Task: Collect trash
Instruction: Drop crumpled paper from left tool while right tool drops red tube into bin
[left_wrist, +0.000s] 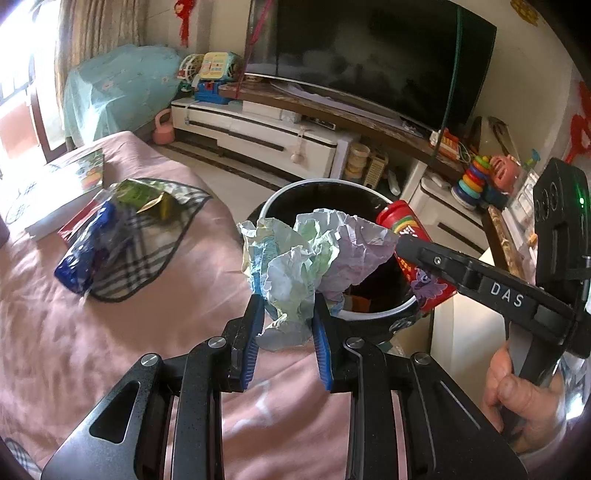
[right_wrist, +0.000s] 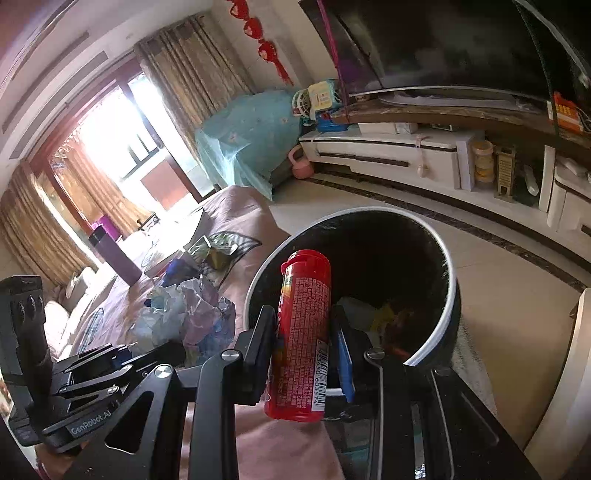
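Left hand-held gripper (left_wrist: 286, 317) at lower centre, clamped on crumpled paper (left_wrist: 314, 258); right hand-held gripper (right_wrist: 306, 354) gripping red tube (right_wrist: 304, 332). Both over black trash bin (right_wrist: 448, 295), centre frame. Beyond, wrappers (left_wrist: 110, 229) on pink bed (left_wrist: 74, 332), left.

Your crumpled paper (left_wrist: 303, 266) hides the bin's (left_wrist: 373, 316) near rim; bin contents too dark to tell.

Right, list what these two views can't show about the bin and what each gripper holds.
- Trash bin contents: left wrist view, blocked by crumpled paper; right wrist view, mostly dark.
- Red tube base: right wrist view, hidden by the right gripper.
- Paper's lower end: left wrist view, behind the left gripper.
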